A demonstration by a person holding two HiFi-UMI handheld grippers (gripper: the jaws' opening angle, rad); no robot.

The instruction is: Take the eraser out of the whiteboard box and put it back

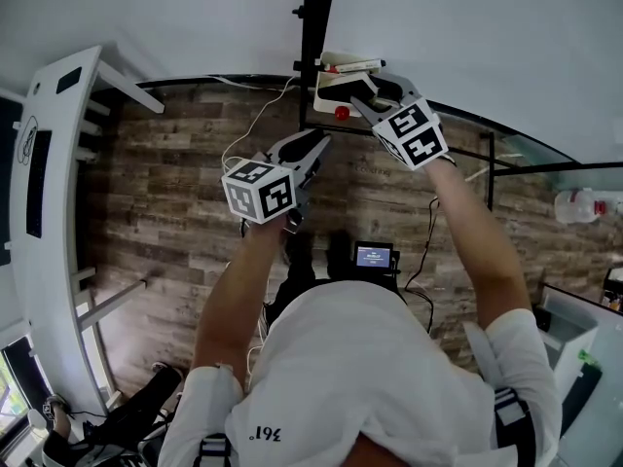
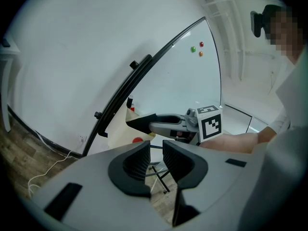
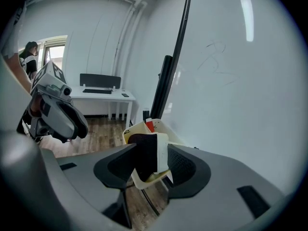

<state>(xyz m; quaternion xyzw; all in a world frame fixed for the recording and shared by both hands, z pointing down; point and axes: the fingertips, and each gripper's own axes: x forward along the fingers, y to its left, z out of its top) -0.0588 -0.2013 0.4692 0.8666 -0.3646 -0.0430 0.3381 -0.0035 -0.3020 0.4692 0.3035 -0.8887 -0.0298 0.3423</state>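
The eraser (image 3: 148, 154), dark felt on a white body, stands between the pads of my right gripper (image 3: 152, 163), which is shut on it. It hangs just over the cream whiteboard box (image 3: 131, 132), where a red marker (image 3: 149, 125) sticks up. In the head view my right gripper (image 1: 376, 91) reaches to the box (image 1: 334, 86) at the foot of the whiteboard (image 1: 467, 37). My left gripper (image 1: 316, 145) hovers lower left of the box, apart from it. Its jaws (image 2: 155, 160) are open a narrow gap with nothing in them, and the right gripper (image 2: 166, 124) shows ahead.
A red round knob (image 1: 342, 113) sits under the box. The whiteboard's black stand (image 1: 490, 166) runs to the right. A white desk (image 1: 58, 163) lines the left wall, a cable (image 1: 248, 129) trails on the wooden floor, and a bottle (image 1: 581, 205) lies far right.
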